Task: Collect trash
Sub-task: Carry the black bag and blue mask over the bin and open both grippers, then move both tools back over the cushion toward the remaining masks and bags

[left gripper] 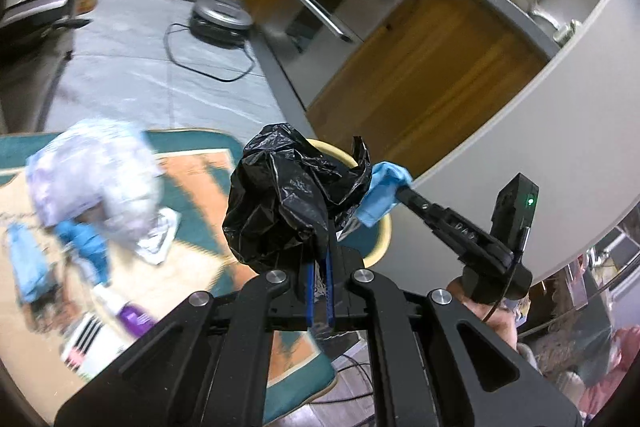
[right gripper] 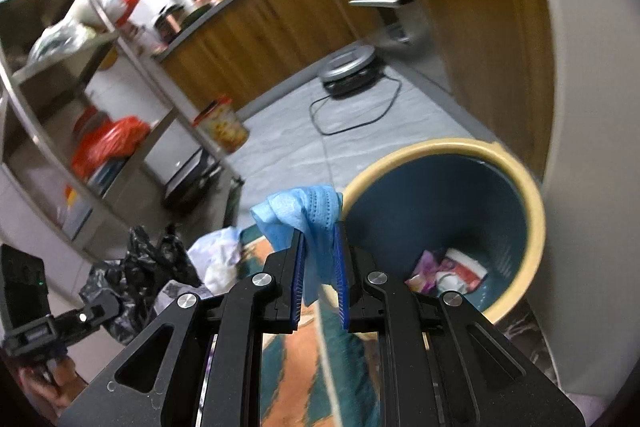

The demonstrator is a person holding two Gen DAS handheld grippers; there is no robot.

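Observation:
My left gripper is shut on a crumpled black plastic bag, held up in front of the bin. My right gripper is shut on a blue face mask, just left of the bin's rim; it also shows in the left wrist view with the mask. The bin is teal inside with a cream rim and holds a few wrappers. In the left wrist view, a white crumpled bag, blue gloves and a purple wrapper lie on the rug.
A patterned teal and orange rug covers the floor. A round robot vacuum with a black cable sits by wooden cabinets. A metal shelf rack with bags stands on the left. A white curved wall is beside the bin.

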